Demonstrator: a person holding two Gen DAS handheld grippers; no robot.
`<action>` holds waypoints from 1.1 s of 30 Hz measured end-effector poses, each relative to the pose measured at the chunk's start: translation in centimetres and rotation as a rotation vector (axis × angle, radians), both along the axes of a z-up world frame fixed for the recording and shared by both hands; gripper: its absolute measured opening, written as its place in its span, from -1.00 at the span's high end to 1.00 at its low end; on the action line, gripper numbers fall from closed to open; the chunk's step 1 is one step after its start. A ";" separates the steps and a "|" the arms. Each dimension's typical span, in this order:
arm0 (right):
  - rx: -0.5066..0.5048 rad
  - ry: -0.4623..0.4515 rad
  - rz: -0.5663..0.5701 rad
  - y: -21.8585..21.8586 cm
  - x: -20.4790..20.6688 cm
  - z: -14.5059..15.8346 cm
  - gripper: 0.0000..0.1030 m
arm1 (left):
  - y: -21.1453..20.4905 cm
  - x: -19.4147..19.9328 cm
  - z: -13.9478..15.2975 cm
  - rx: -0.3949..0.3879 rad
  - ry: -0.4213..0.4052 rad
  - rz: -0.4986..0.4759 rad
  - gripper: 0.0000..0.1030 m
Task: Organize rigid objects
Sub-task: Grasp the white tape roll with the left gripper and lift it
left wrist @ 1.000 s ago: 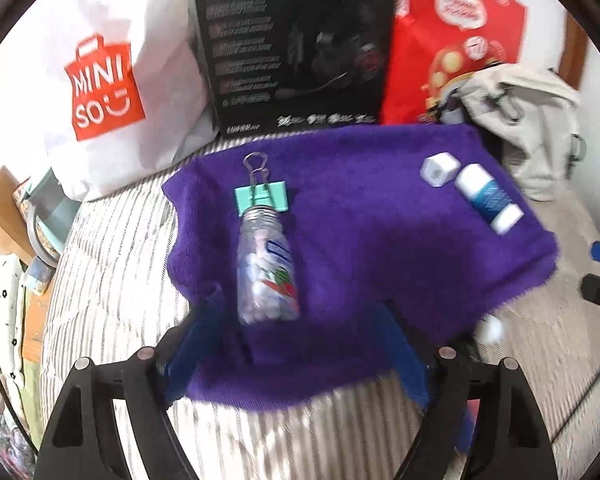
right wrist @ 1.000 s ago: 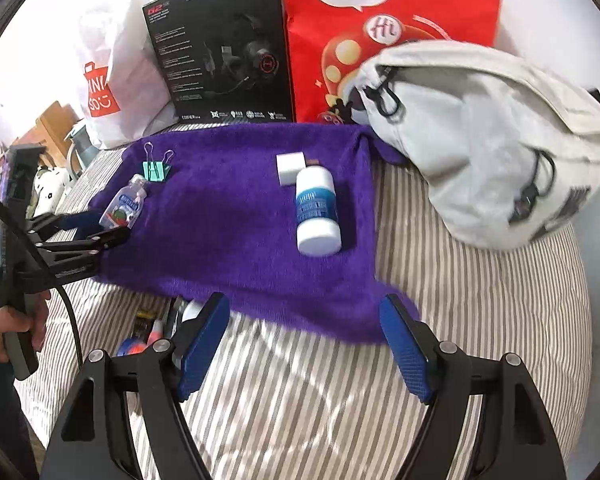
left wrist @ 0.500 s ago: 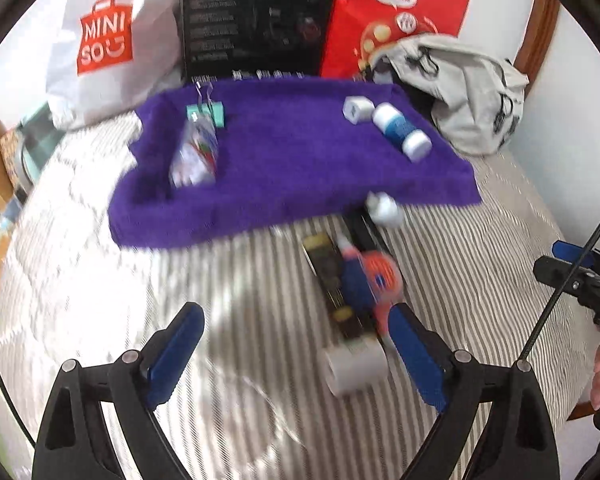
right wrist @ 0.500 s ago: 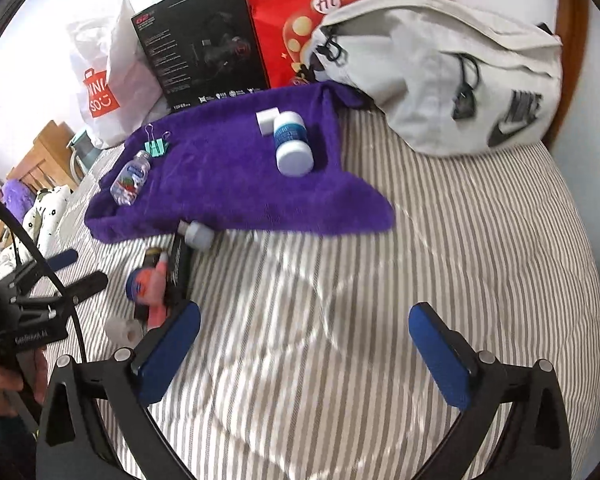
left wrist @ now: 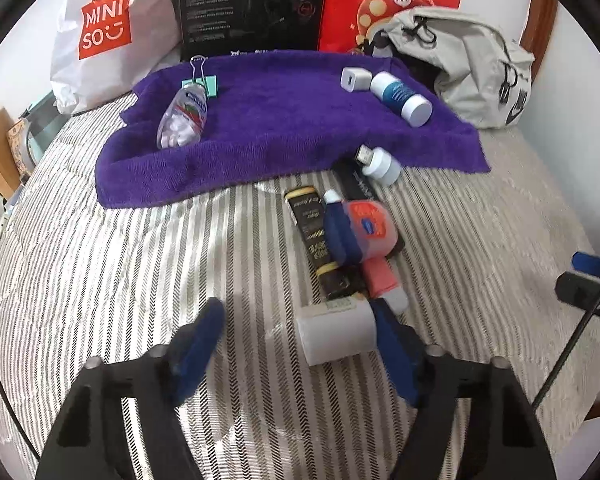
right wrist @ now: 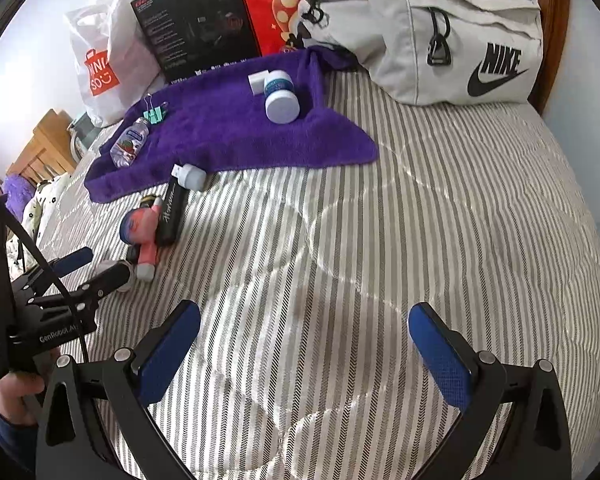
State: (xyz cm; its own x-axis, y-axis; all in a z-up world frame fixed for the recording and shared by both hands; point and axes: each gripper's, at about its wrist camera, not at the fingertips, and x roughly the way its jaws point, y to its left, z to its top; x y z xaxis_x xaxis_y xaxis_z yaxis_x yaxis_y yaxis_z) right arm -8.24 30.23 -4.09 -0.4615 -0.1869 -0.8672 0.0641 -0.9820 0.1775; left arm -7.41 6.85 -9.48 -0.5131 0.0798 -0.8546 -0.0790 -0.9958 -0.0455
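Note:
A purple towel (left wrist: 284,128) lies on the striped bed and carries a clear bottle (left wrist: 183,117), a teal binder clip (left wrist: 204,80), a white cube (left wrist: 355,79) and a blue-and-white bottle (left wrist: 400,98). In front of it lie a white USB plug (left wrist: 382,164), a black-and-gold tube (left wrist: 316,236), a black bar (left wrist: 358,188), an orange-and-blue tool (left wrist: 364,236) and a white roll (left wrist: 336,334). My left gripper (left wrist: 300,344) is open, its right finger beside the white roll. My right gripper (right wrist: 304,348) is open and empty over bare bed; the towel (right wrist: 228,136) lies far ahead.
A grey Nike bag (right wrist: 440,32) sits at the back right. A Miniso bag (left wrist: 104,24), a black box (left wrist: 252,4) and a red bag (left wrist: 392,0) stand along the wall. Wooden furniture (right wrist: 40,152) is at the left.
My left gripper has pulled back from the towel and come down by the white roll and loose items on the bed. My right gripper has also drawn back and swung right over the bed.

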 end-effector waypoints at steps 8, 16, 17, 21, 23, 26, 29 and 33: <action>-0.004 -0.004 0.007 -0.7 -0.4 -0.6 -0.99 | -0.6 -0.2 0.1 0.008 0.026 -0.031 0.39; -0.029 0.041 0.078 -4.7 -2.9 -0.4 -0.99 | -4.2 -0.2 0.3 -0.029 0.030 0.016 0.39; -0.025 0.045 0.079 -5.2 -3.5 -0.4 -0.99 | -4.9 -0.1 0.4 -0.030 0.034 0.030 0.39; -0.040 0.060 0.070 -6.7 -6.2 -0.7 -0.99 | -6.9 0.0 0.3 -0.010 0.028 0.055 0.39; -0.047 0.056 0.073 -7.3 -7.4 -0.9 -0.98 | -7.5 0.0 0.2 -0.006 0.026 0.060 0.39; -0.068 0.041 0.068 -7.8 -8.9 -1.5 -0.89 | -8.2 -0.2 0.1 0.001 0.027 0.068 0.39; -0.083 0.034 0.074 -8.3 -9.7 -1.9 -0.83 | -9.0 -0.5 0.2 0.014 0.029 0.076 0.39; -0.079 0.036 0.083 -9.0 -10.4 -2.4 -0.81 | -9.2 -0.5 0.2 0.021 0.029 0.067 0.39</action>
State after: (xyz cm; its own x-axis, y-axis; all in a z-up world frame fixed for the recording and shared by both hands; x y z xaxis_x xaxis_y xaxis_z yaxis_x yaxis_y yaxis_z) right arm -18.65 21.25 -6.47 -0.4722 -0.2928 -0.8314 0.1520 -0.9561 0.2504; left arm -7.92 -2.38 -9.32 -0.5423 0.0626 -0.8379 -0.0139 -0.9978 -0.0655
